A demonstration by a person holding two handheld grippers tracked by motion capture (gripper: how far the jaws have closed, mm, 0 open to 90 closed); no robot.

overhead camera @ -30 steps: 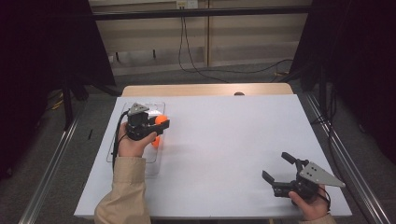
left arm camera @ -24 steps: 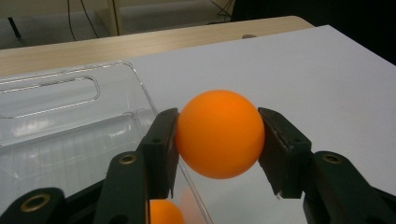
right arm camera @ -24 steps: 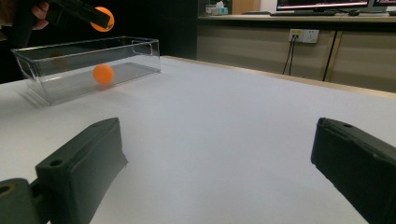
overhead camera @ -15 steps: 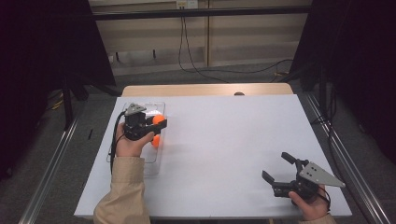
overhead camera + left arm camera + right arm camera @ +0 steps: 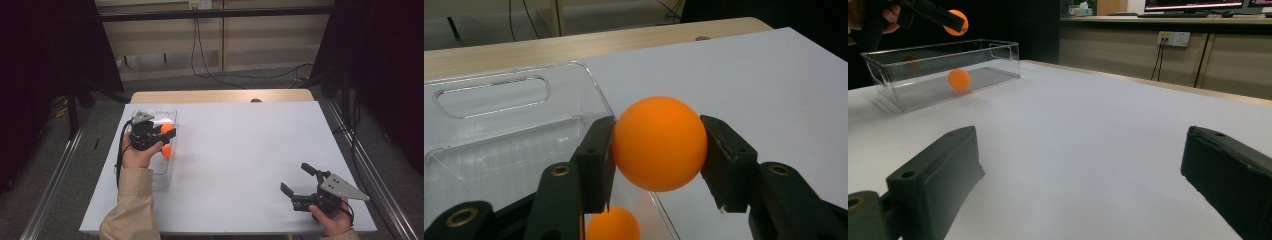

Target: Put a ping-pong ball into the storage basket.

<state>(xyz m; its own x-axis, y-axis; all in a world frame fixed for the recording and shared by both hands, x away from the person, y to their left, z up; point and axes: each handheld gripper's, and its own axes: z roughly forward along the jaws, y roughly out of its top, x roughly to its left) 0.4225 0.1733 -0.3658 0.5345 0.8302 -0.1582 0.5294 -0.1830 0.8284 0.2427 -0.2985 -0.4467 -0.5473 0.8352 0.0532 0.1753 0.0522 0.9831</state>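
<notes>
Balls: two orange balls in all. One orange ball [image 5: 659, 143] sits pinched in the left gripper; a second orange ball [image 5: 959, 79] lies on the floor of the clear box.
Held ball, place: raised above the right-hand long wall of the clear box [image 5: 167, 176], over its rim rather than down inside; in the right gripper view it hangs well above the box's top edge.
Second ball, place: inside the box near the wall that faces the middle of the table, almost straight below the held ball.
Boxes: one clear plastic box, open-topped, at the left side of the white table top [image 5: 250, 150], with a slot handle moulded into its far end wall.
Grippers: two, one in each hand.
Left gripper [image 5: 659, 150]: both black pads press on opposite sides of the held ball, so it is pinching that ball.
Right gripper [image 5: 297, 179]: jaws spread wide with nothing between them, held low over the near right part of the table, well apart from the box.
Hands: two, each in a tan sleeve, coming in from the near edge.
Change from a second ago: none to speak of in the high view; the left gripper stays over the box with the ball clamped in the same spot, and the right gripper remains where it was, just as widely spread.
</notes>
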